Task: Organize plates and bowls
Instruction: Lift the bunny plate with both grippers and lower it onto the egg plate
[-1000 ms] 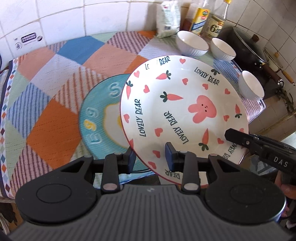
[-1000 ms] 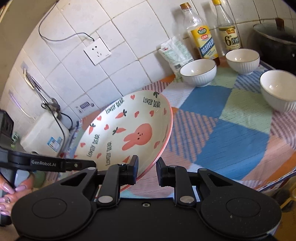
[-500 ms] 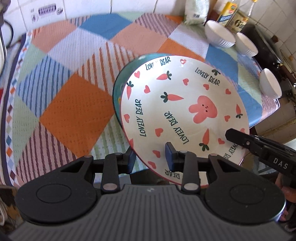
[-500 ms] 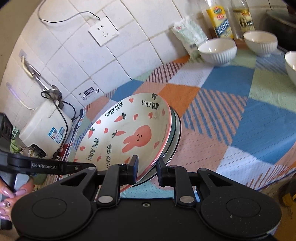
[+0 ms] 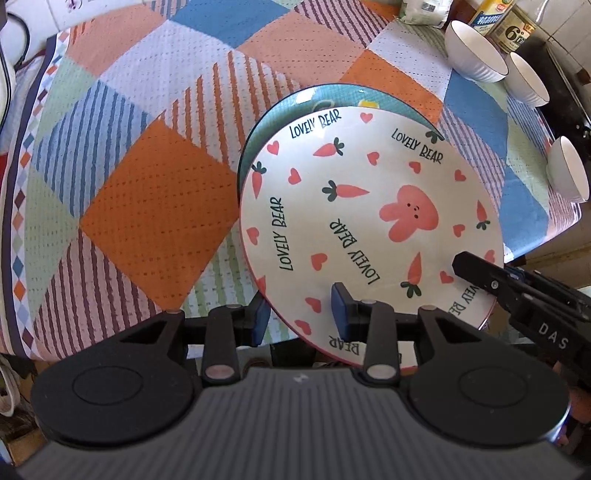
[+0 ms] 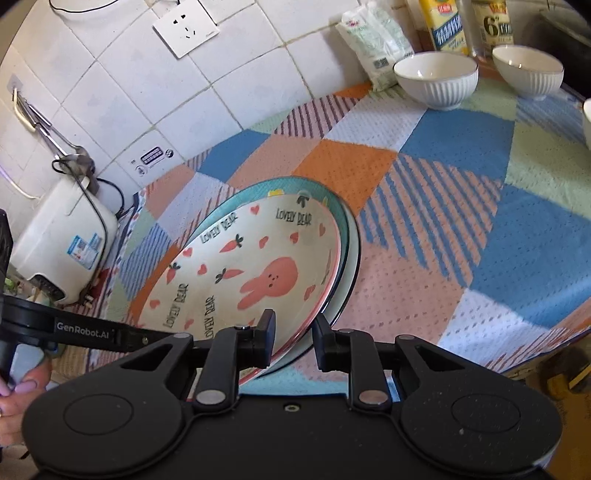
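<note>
A white plate (image 5: 369, 229) with a pink rabbit, carrots and "LOVELY BEAR" lettering is held tilted over a teal plate (image 5: 314, 96) that lies on the patchwork tablecloth (image 5: 147, 221). My left gripper (image 5: 299, 314) is shut on its near rim. My right gripper (image 6: 293, 332) is shut on the rim of the same rabbit plate (image 6: 258, 266), whose far edge sits low in the teal plate (image 6: 236, 201). Whether the two plates touch I cannot tell. Three white ribbed bowls (image 5: 474, 55) (image 5: 528, 79) (image 5: 567, 170) stand at the far right.
Oil bottles (image 6: 443, 26) and a white bag (image 6: 373, 40) stand against the tiled wall behind two of the bowls (image 6: 436, 83). A black pot (image 5: 565, 92) is at the far right, a white appliance (image 6: 62, 243) at the left. The table's near edge lies just under the grippers.
Both grippers have carried the rabbit plate across and down. The teal plate, earlier showing beside it, is now mostly covered by it.
</note>
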Available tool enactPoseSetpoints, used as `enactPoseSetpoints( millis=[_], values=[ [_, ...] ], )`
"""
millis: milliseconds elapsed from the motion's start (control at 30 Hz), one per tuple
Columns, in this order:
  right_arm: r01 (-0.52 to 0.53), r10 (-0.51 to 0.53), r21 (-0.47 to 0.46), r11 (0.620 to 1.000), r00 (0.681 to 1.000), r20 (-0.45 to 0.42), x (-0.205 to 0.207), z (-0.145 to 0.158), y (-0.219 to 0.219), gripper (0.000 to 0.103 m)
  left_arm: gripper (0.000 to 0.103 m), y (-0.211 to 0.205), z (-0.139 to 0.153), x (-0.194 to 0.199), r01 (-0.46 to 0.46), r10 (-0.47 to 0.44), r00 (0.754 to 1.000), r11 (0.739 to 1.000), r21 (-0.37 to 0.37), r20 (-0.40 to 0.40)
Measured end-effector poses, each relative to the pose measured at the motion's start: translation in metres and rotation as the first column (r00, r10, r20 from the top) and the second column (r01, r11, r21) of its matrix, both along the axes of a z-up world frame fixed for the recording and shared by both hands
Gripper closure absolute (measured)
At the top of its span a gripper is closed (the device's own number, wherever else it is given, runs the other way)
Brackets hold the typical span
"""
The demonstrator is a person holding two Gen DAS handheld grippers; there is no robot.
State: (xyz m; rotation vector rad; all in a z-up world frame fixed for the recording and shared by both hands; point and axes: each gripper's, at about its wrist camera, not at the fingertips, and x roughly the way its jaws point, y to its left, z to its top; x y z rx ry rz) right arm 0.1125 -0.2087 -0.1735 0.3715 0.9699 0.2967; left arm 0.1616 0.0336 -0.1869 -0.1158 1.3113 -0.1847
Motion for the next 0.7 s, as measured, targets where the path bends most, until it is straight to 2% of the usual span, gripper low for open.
enactPoseSetpoints(
  millis=[233, 333, 400, 467, 567, 700],
  values=[
    [-0.053, 0.049, -0.119, 0.992, 0.998, -0.035, 0.007, 0.005, 0.016, 0.077, 0.068, -0.001, -0.003, 0.010, 0.014, -0.013, 0.999, 0.999, 0.029, -0.032],
    [-0.071, 0.065, -0.191, 0.979, 0.997, -0.038, 0.009, 0.008, 0.026, 0.073, 0.068, -0.002, -0.004, 0.014, 0.023, -0.021, 0.999, 0.999, 0.032, -0.050],
    [-0.104, 0.096, -0.275, 0.956, 0.994, -0.044, 0.009, 0.010, 0.039, 0.064, 0.068, -0.004, -0.005, 0.015, 0.029, -0.026, 0.998, 0.999, 0.044, -0.054],
    [-0.123, 0.115, -0.349, 0.929, 0.992, -0.043, 0.010, 0.011, 0.050, 0.059, 0.068, -0.006, -0.005, 0.017, 0.034, -0.031, 0.998, 0.997, 0.065, -0.049],
    [-0.120, 0.112, -0.391, 0.913, 0.993, -0.045, 0.014, 0.009, 0.056, 0.057, 0.069, -0.007, -0.005, 0.022, 0.053, -0.049, 0.997, 0.995, 0.079, -0.054],
    [-0.147, 0.152, -0.504, 0.851, 0.988, -0.032, 0.018, 0.007, 0.071, 0.053, 0.068, -0.016, -0.005, 0.022, 0.092, -0.088, 0.995, 0.988, 0.120, -0.039]
  ],
)
